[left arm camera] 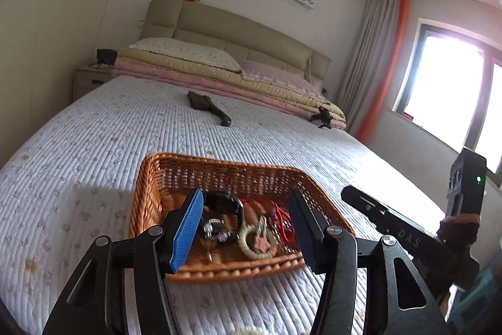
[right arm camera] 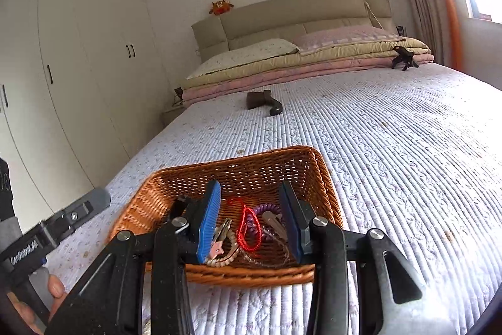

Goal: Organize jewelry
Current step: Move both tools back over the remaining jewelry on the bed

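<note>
In the left wrist view, the left claw [left arm camera: 248, 228] hangs released and empty over a wicker basket [left arm camera: 150, 178] on the bed [left arm camera: 78, 146], above a black watch [left arm camera: 224, 206], a cream ring [left arm camera: 252, 244] and red cord [left arm camera: 282, 220]. In the right wrist view, the right claw [right arm camera: 251, 218] is also released, gripping nothing, over the same basket [right arm camera: 326, 178] holding red cord [right arm camera: 248, 228], a purple coil [right arm camera: 266, 209] and a clip [right arm camera: 219, 234]

Wicker basket [right arm camera: 238, 175] — open at the top, walls ringing the jewelry; we enter only from above. Bedspread [right arm camera: 392, 146] beyond and to either side lies bare and passable, up to a dark brush [right arm camera: 262, 102] mid-bed, then stacked bedding [right arm camera: 282, 74] — closing the far end.
</note>
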